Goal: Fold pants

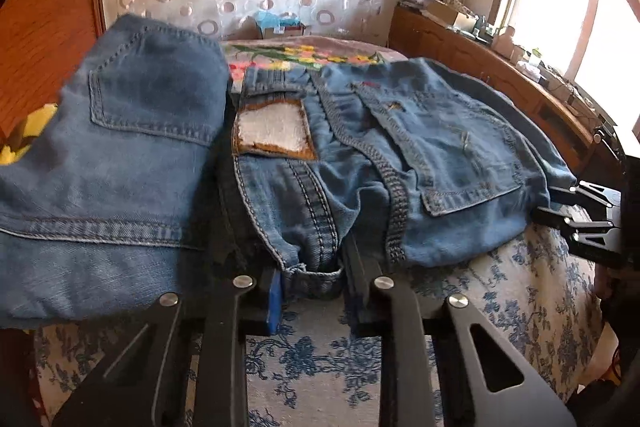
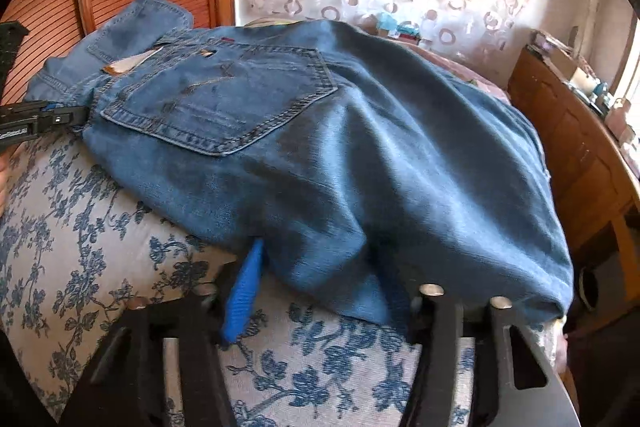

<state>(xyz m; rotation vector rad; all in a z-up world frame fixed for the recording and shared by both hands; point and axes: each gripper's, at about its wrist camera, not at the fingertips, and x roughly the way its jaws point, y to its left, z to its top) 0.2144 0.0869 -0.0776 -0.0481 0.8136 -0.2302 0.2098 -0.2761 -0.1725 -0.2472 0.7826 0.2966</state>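
The jeans [image 1: 320, 147] sit on the flower-print bed cover [image 1: 304, 355], still bunched, so this looks like early-to-mid fold, honestly. On the left, one back-pocket half [image 1: 132, 115] is flipped up and over, next to the leather waistband patch [image 1: 274, 129]. The left tongs [image 1: 312, 267] are pinching the denim at the near edge. Further right, the right tongs [image 2: 320, 279] sit spread around a fold of fabric; whether they're actually clamping it, can't tell. Legs still need squaring and flattening.
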